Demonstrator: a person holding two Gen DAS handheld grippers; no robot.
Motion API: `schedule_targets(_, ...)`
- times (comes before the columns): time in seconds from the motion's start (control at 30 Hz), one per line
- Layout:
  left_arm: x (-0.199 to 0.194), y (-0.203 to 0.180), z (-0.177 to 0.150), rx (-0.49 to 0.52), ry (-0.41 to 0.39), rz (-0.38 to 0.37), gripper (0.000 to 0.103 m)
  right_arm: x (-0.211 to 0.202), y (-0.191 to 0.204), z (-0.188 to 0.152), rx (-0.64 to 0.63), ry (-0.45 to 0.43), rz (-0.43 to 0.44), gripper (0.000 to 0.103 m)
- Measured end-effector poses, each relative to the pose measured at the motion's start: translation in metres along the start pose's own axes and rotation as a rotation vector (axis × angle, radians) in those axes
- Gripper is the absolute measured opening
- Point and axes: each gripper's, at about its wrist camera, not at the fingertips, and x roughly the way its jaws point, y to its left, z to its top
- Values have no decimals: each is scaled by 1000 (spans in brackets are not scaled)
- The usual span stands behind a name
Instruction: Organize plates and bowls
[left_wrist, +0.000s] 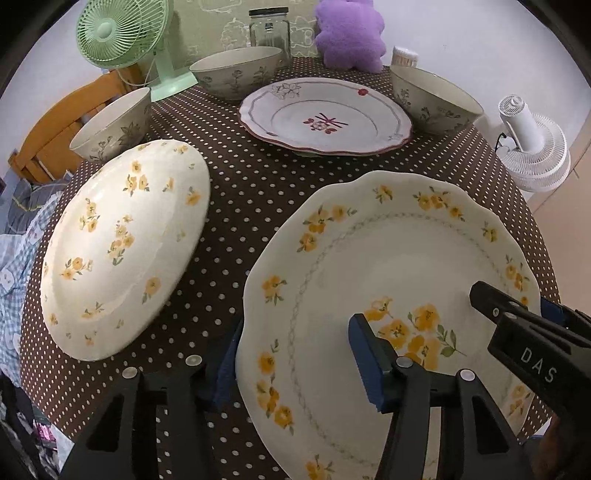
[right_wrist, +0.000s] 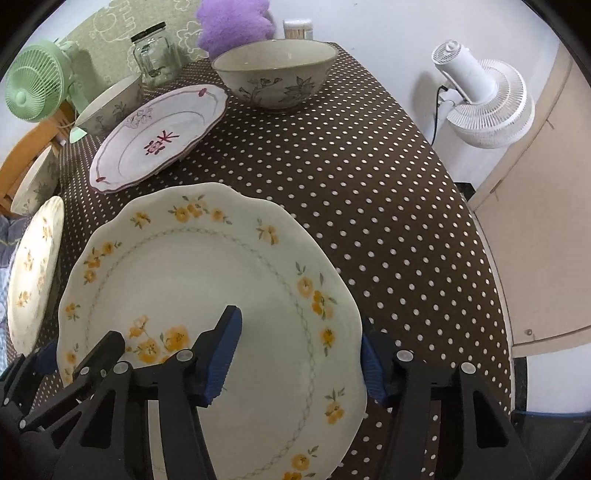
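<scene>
A large scalloped plate with yellow flowers (left_wrist: 399, 266) (right_wrist: 207, 273) is at the near side of the dotted table. My left gripper (left_wrist: 295, 354) straddles its left rim, one pad above and one below. My right gripper (right_wrist: 299, 354) straddles its right rim the same way; it also shows in the left wrist view (left_wrist: 517, 317). Whether either pinches the rim is unclear. A second yellow-flowered plate (left_wrist: 125, 243) (right_wrist: 33, 266) lies to the left. A red-patterned plate (left_wrist: 325, 114) (right_wrist: 159, 136) lies behind. Three floral bowls stand at left (left_wrist: 114, 125), back (left_wrist: 236, 70) and right (left_wrist: 436, 99) (right_wrist: 277, 74).
At the table's back stand a green fan (left_wrist: 122, 40), a glass jar (left_wrist: 269, 31), a purple plush (left_wrist: 349, 35) and a toothpick holder (left_wrist: 404, 55). A white fan (right_wrist: 484, 96) stands off the right edge. A wooden chair (left_wrist: 55, 125) is at left.
</scene>
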Motion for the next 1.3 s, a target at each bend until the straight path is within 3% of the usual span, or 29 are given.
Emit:
schedule_targets(0.5, 3, 12, 2, -36, 6, 32, 59, 4, 22, 10, -44, -8, 10, 63)
schedule_targets(0.63, -7, 11, 2, -39, -24, 45, 74, 2, 18, 10, -37, -16, 38, 65)
schedule_targets(0.73, -14, 11, 3, -43, -33, 56, 78, -6, 14, 11, -40, -39, 45, 74)
schedule_targets(0.93, -37, 23, 10, -69, -83, 63, 86, -32, 17, 18, -54, -105, 82, 79)
schedule_targets(1.3, -51, 73, 27, -24, -122, 25, 88, -64, 73, 19, -74, -179, 64, 79)
